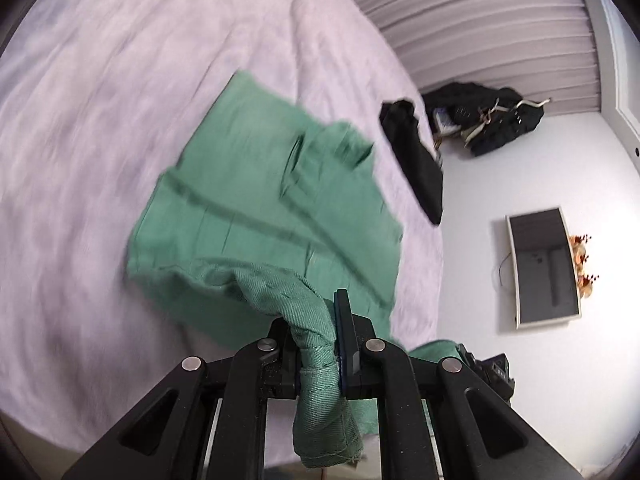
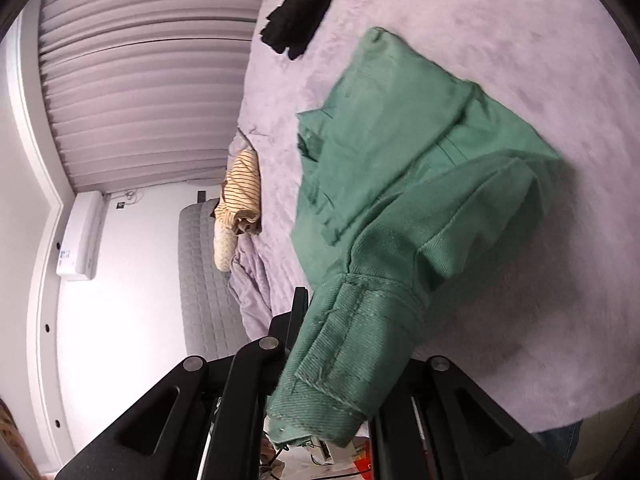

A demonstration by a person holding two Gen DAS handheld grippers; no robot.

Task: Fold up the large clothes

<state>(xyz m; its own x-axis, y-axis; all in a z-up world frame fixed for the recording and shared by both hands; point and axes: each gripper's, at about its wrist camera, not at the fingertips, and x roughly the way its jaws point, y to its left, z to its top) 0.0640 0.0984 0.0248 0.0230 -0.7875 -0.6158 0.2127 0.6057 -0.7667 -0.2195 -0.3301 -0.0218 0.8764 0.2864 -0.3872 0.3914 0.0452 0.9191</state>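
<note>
Both grippers, left (image 1: pixel 318 354) and right (image 2: pixel 320 360), clamp green trousers (image 1: pixel 256 196) hems, raised off bed (image 1: pixel 80 120) for folding over.

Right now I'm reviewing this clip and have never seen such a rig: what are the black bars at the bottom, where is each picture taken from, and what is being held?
There is no robot here. A person holds a hand-operated two-finger gripper in each hand, and each gripper carries a wide-angle camera that looks forward along its fingers. The black bars are the gripper's own frame.

In the left wrist view, the left gripper is shut on a twisted bunch of the green garment. In the right wrist view, the right gripper is shut on a stitched hem or band of the same garment, which hides one finger.

The garment is lifted at both gripped ends, while the rest trails onto the lilac bed cover. A black garment lies near the bed's edge. The pictures are motion-blurred.
</note>
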